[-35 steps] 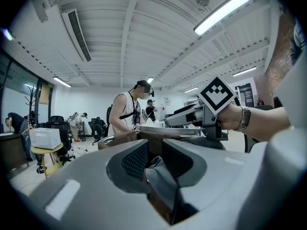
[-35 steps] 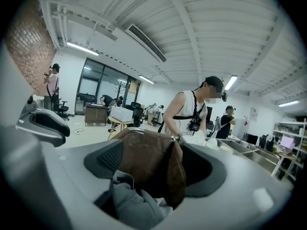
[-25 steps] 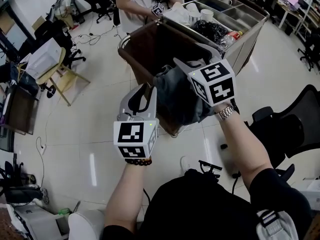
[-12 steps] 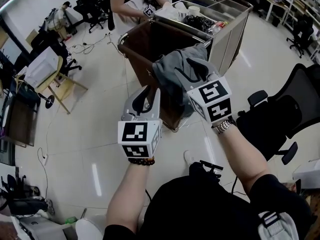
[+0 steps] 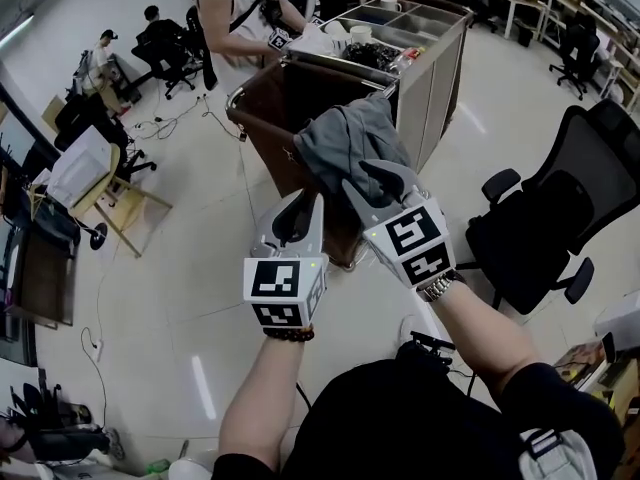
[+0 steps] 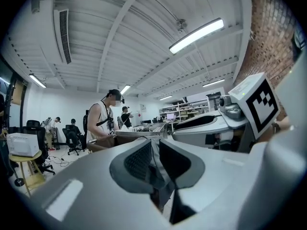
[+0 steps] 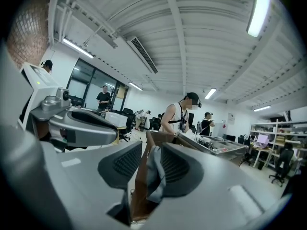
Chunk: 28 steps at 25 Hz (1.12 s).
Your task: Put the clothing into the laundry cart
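Grey garment [image 5: 345, 143]: draped on cart [image 5: 262, 143] rim. L gripper [image 5: 300, 201] jaws, just closing, pinch its lower edge. R gripper [image 5: 372, 176] jaws closing round a fold, not yet tight

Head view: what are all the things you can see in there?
garment: one, grey, draped over the cart's near rim
laundry cart: one, brown, centre
steel trolley: one, silver, right of the cart
office chair: nearest one, black, right
stool: one, wooden, left
person: one, white top, beyond the cart
left gripper: one, grey, fingers just been closing, pinching the garment
right gripper: one, grey, fingers just been closing, garment between them, not yet pinched
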### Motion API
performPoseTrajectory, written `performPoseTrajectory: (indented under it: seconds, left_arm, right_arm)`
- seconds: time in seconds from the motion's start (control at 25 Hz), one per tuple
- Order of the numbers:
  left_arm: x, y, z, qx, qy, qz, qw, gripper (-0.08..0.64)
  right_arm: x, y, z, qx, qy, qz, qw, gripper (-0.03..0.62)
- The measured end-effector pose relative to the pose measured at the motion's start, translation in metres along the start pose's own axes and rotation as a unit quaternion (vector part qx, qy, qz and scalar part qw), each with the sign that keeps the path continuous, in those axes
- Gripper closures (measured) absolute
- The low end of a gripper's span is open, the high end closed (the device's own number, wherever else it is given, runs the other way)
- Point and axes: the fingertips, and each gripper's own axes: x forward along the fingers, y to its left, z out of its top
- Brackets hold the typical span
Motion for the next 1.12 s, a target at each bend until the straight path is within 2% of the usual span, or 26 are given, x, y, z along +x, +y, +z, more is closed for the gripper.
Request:
performPoseTrajectory:
  seconds: [0.28,0.56,1.12]
  left_arm:
    - [-0.008,-0.013,0.012,0.001,-0.012,-0.015,0.9998,0.557]
    - [-0.006,-0.025,0.013,-0.002,-0.012,-0.026,0.9996,0.557]
    - [0.0,-0.038,0.005,-0.001,-0.006,-0.026,0.9997,0.557]
  right_arm:
    - [-0.017,0.01,0.003,-0.005,-0.007,-0.011,1.0,0.516]
    - [-0.03,0.009,0.011,-0.006,-0.028,-0.014,0.999,0.59]
    - [-0.04,0.006,0.004,-0.001,-0.032,-0.009,0.999,0.592]
